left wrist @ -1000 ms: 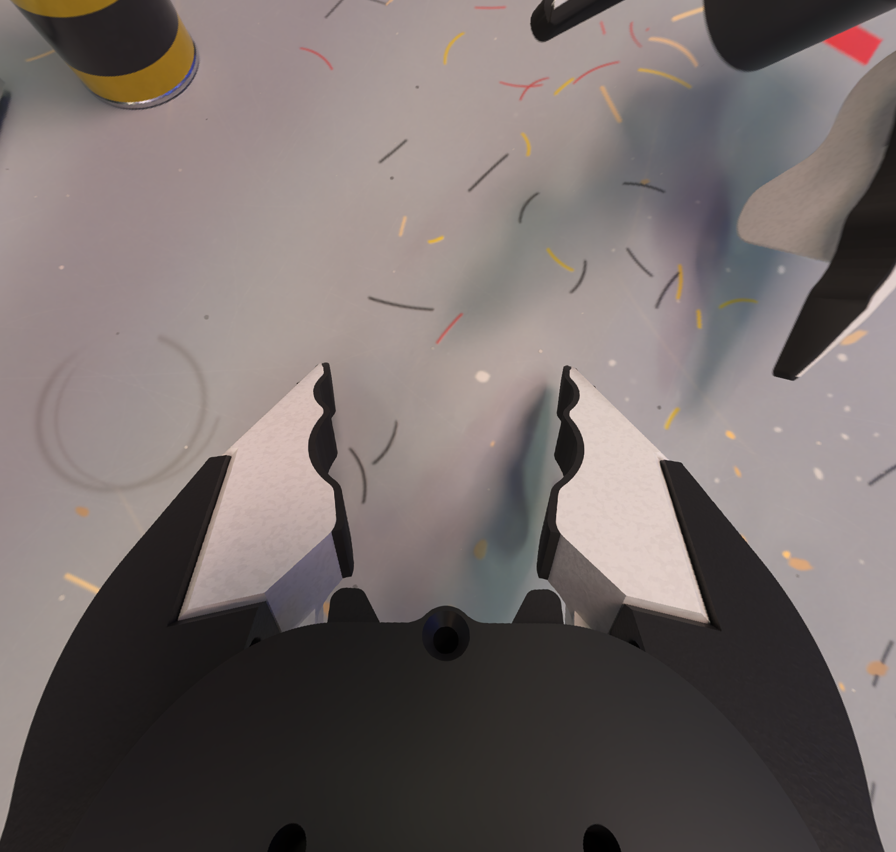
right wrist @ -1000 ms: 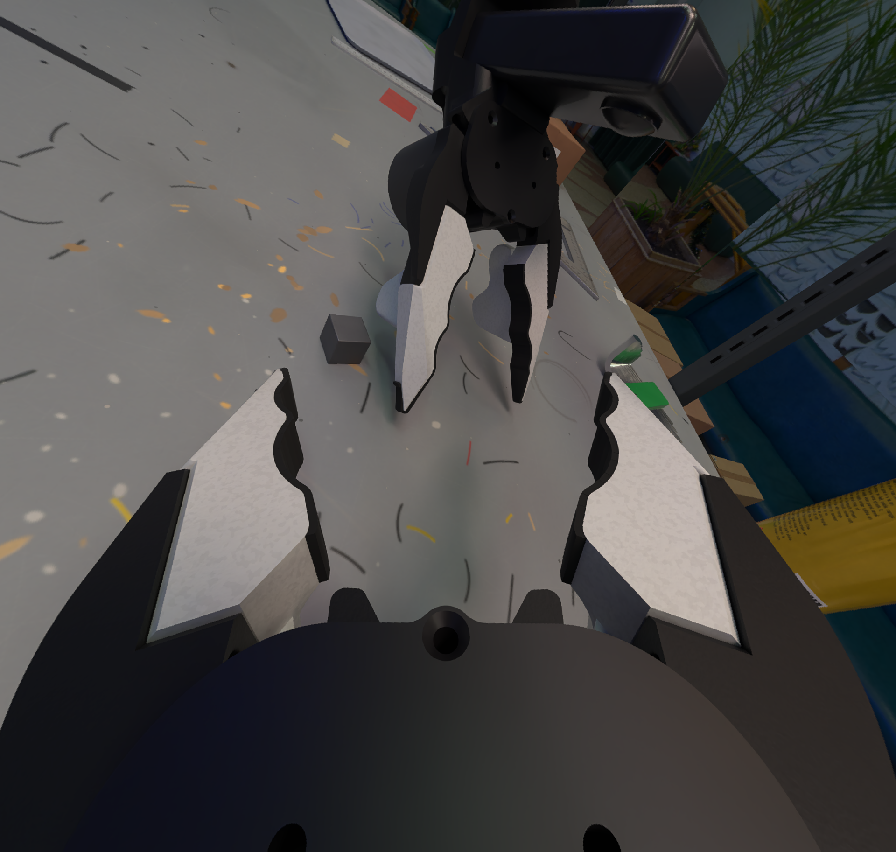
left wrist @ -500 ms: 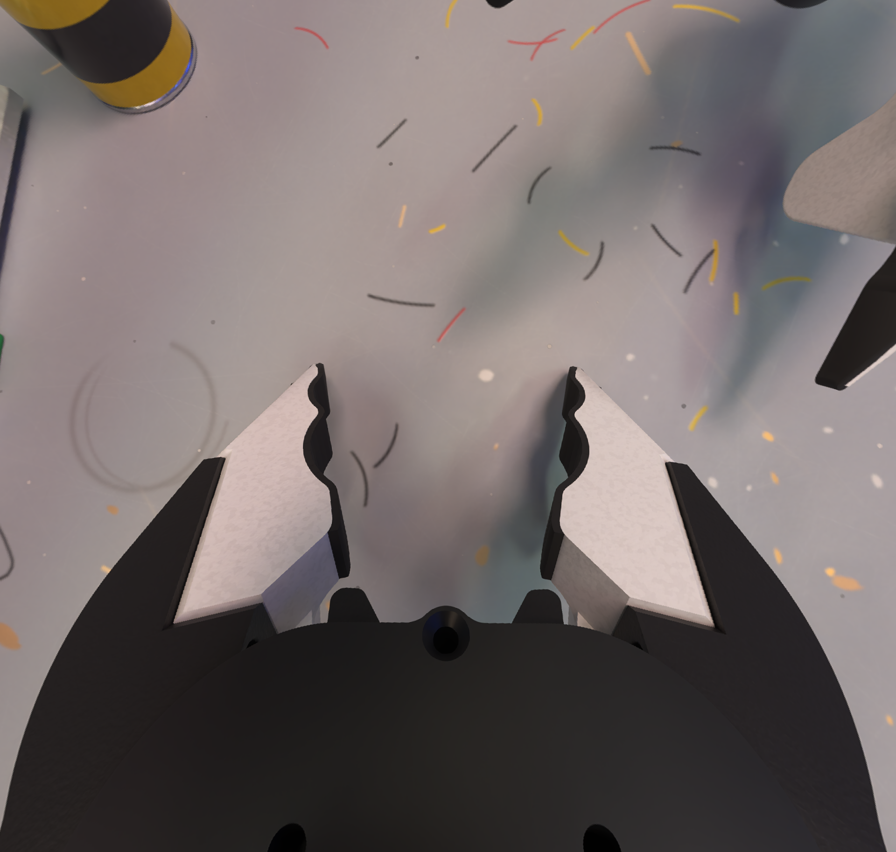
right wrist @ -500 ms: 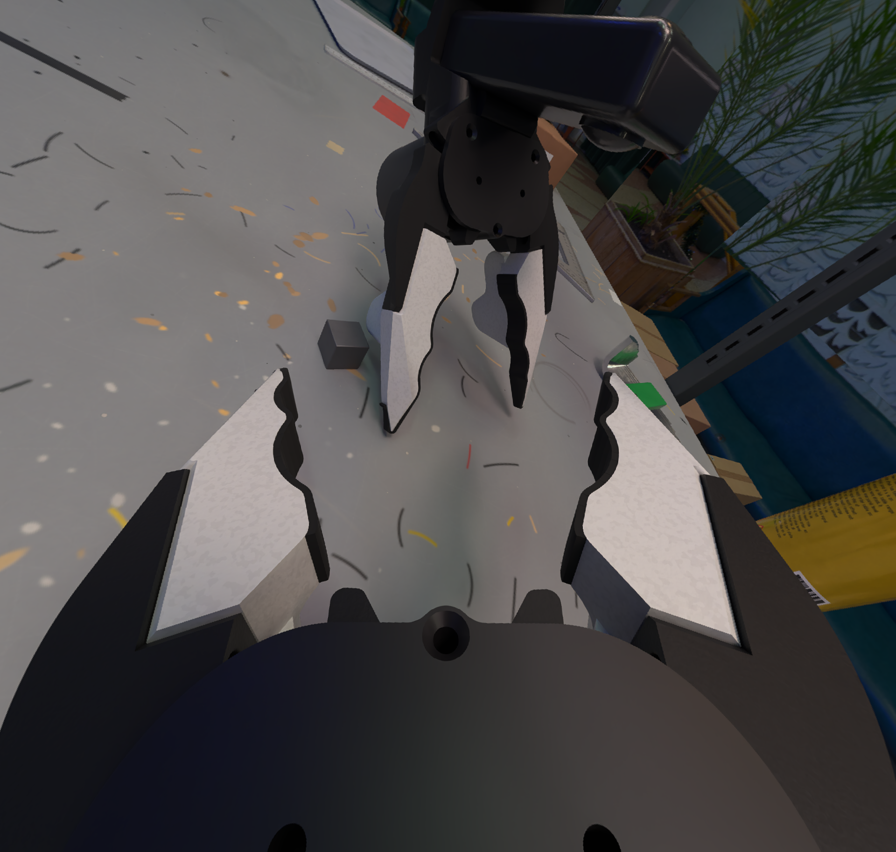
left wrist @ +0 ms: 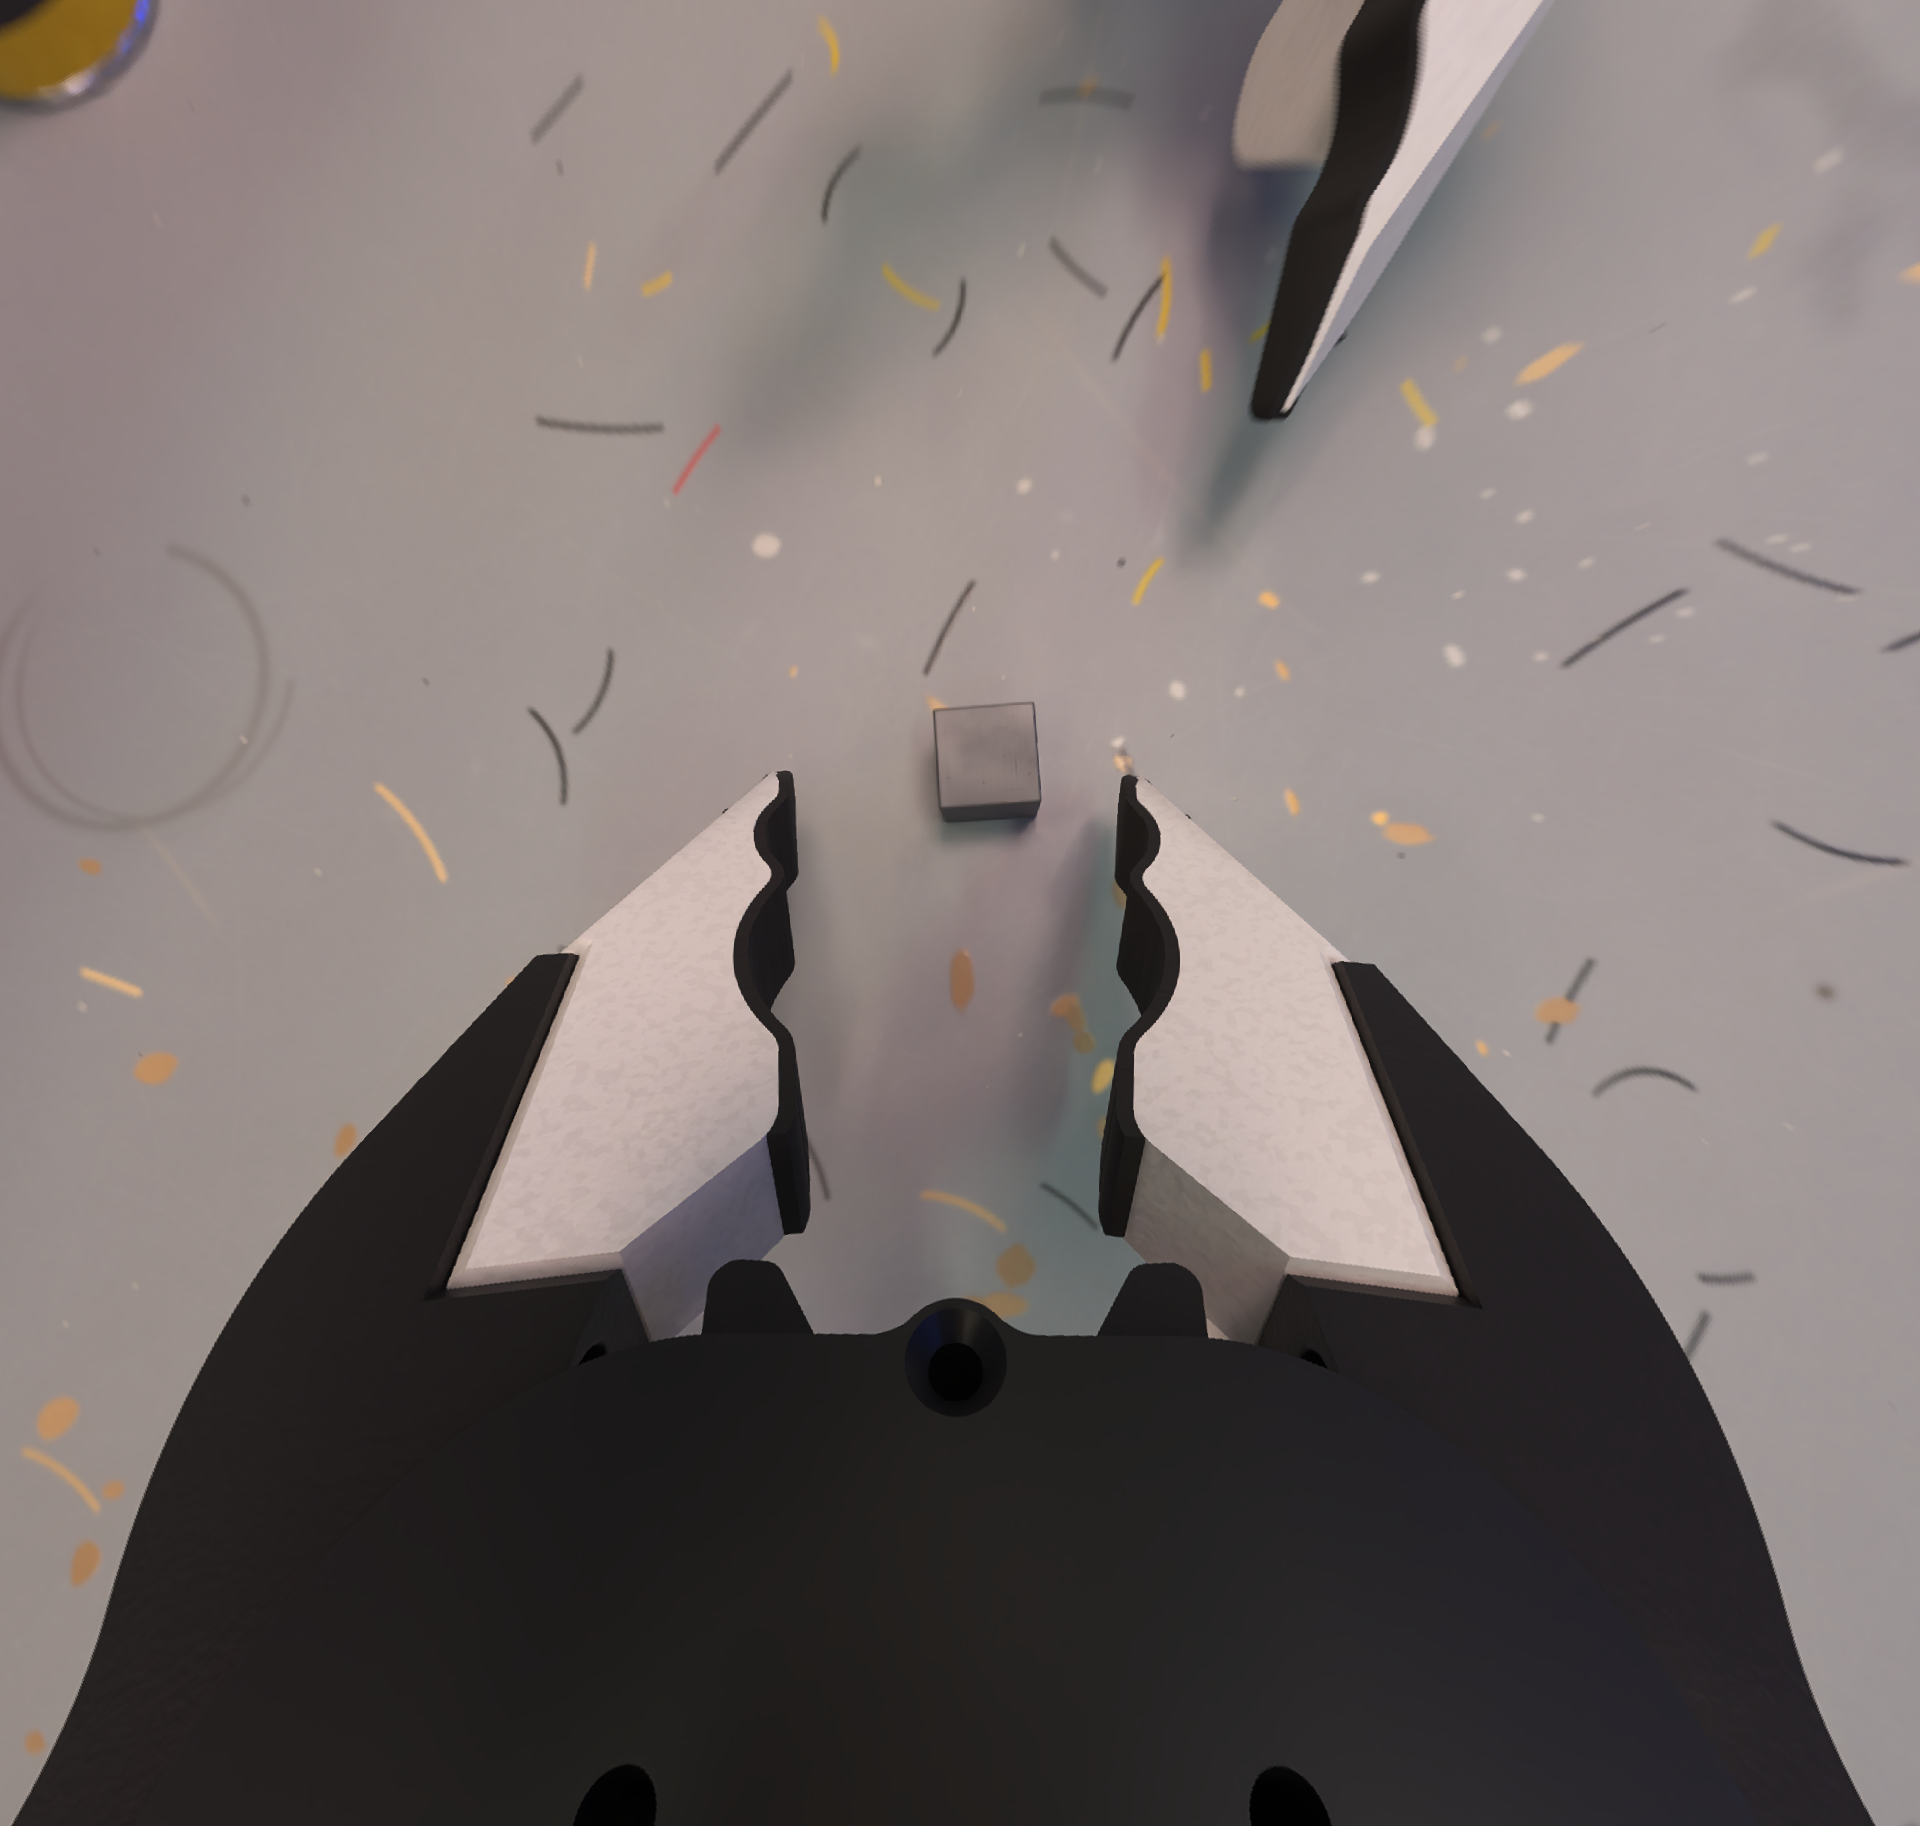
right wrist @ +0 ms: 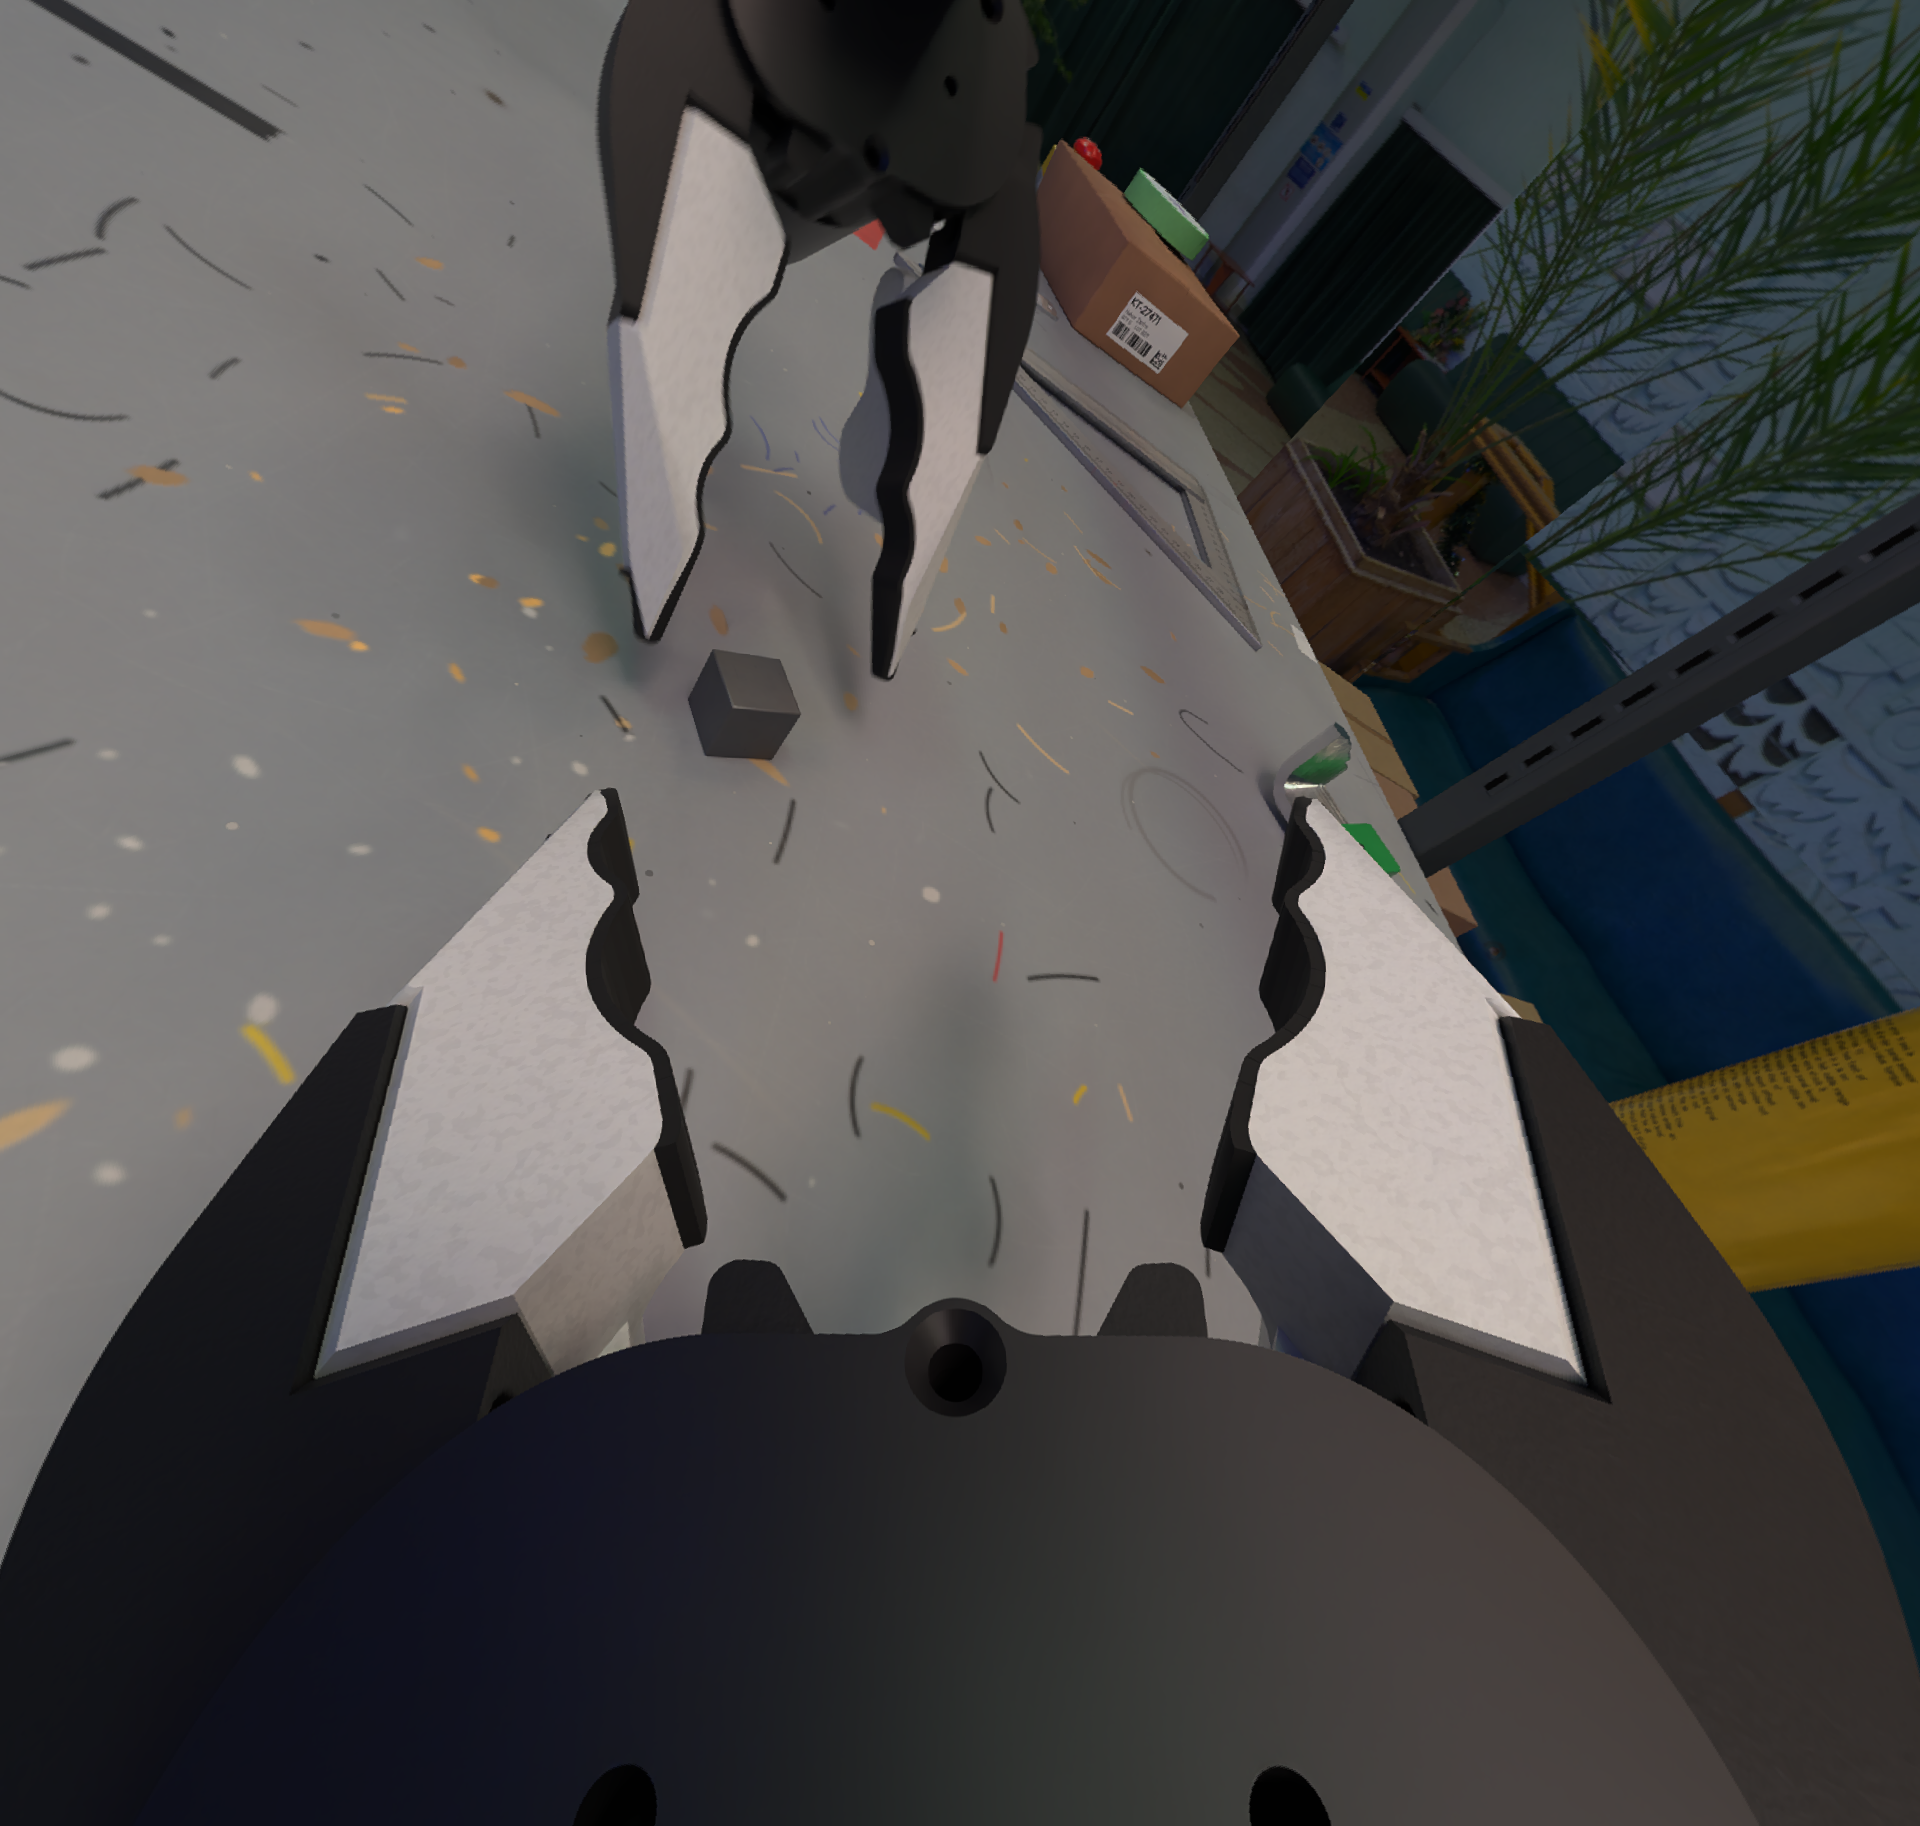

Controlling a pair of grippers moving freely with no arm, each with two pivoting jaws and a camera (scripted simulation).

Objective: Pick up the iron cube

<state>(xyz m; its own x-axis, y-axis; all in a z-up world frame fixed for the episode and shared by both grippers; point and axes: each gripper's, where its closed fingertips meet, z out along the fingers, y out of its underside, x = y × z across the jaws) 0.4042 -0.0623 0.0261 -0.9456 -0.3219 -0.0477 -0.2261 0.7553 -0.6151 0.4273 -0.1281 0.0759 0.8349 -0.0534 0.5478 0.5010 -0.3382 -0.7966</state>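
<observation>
The iron cube [left wrist: 985, 760] is small and dark grey and rests on the grey speckled table. In the left wrist view it lies just beyond my left gripper [left wrist: 954, 789], between the lines of the two fingertips. The left gripper is open and empty. In the right wrist view the cube [right wrist: 744, 704] sits ahead of my right gripper [right wrist: 951, 810], to the left of its midline, with the left gripper [right wrist: 764, 656] hanging just above and behind it. The right gripper is open and empty. One finger of the right gripper [left wrist: 1382, 166] shows at the upper right of the left wrist view.
A yellow and black can [left wrist: 62, 10] stands at the far left of the left wrist view. In the right wrist view a yellow cylinder [right wrist: 1787, 1163] lies at the right, a cardboard box [right wrist: 1132, 311] and a metal square [right wrist: 1143, 488] lie farther back, and the table edge [right wrist: 1361, 727] runs along the right.
The left gripper has moved across the table so the cube now lies just ahead of its fingertips. In the right wrist view the left gripper and cube look nearer.
</observation>
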